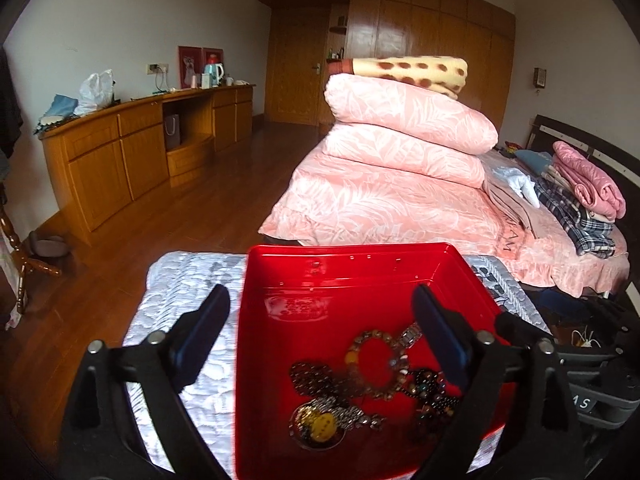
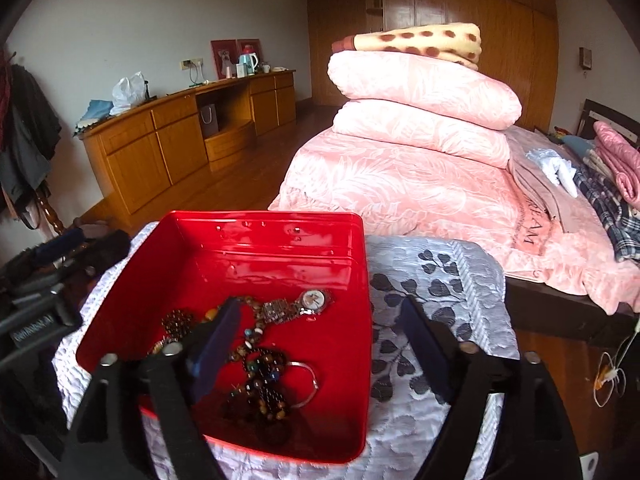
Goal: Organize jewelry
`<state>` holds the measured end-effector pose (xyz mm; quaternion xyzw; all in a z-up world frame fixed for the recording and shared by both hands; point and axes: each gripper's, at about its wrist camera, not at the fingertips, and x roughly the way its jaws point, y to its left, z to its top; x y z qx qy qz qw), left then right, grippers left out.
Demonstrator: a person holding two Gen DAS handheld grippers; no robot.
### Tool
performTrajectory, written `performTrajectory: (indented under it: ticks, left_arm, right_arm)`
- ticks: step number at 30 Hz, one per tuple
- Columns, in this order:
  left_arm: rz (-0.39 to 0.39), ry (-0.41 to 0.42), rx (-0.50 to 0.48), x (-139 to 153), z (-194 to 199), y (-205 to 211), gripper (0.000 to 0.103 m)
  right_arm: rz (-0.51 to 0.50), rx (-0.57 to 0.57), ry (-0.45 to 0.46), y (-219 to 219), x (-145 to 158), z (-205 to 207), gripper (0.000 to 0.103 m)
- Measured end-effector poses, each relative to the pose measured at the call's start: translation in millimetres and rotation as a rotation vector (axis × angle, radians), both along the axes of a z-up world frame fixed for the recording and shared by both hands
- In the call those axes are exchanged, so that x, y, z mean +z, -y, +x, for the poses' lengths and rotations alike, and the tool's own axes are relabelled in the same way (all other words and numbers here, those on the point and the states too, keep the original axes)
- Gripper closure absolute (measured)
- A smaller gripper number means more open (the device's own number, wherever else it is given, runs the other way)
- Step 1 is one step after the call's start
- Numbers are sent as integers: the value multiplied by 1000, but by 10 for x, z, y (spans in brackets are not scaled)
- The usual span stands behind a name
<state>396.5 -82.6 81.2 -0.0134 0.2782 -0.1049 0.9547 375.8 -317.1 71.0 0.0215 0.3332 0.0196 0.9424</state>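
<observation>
Bedside quilted cloth (image 2: 440, 280) bears red tin (image 2: 362, 320) beneath both spread grippers.

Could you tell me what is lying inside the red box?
Inside the red box lie a wristwatch, a beaded bracelet, dark bead strands and a yellow pendant. The fingers cover some pieces.

Soft daylight fills the room evenly, with weak, diffuse shadows. Glare streaks the glossy inner walls of the red box (image 1: 360, 276) and washes out the quilted silver cloth (image 1: 188, 320) in the left wrist view. Fisheye distortion bends walls and wardrobe (image 2: 460, 20), corners vignette black, and close gripper parts look slightly soft.
</observation>
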Motion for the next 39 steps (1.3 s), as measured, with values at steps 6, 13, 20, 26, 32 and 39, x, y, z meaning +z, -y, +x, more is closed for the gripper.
performTrajectory:
  ticks: [6,13,20,26,32,39]
  left_arm:
    - [14,30,24,7,-232,-162,6]
    - [42,80,34,7,-677,-264,5]
    - [62,97,22,-26,-1064,-251,5]
    - [61,103,23,-34,-1305,-276,5]
    - [70,127,17,-3,-1553,-295,5]
    - [79,209,18,108,-1887,-308,5]
  right_arm:
    - [7,-7,14,13,-1,-253,9]
    - [16,1,62,-37,30,-672,6]
    - [37,8,70,-75,-11,-1016,6]
    - [50,-2,86,-52,14,-1281,6]
    - [64,5,144,-31,102,-1558,6]
    - [56,14,224,-65,234,-1855,6]
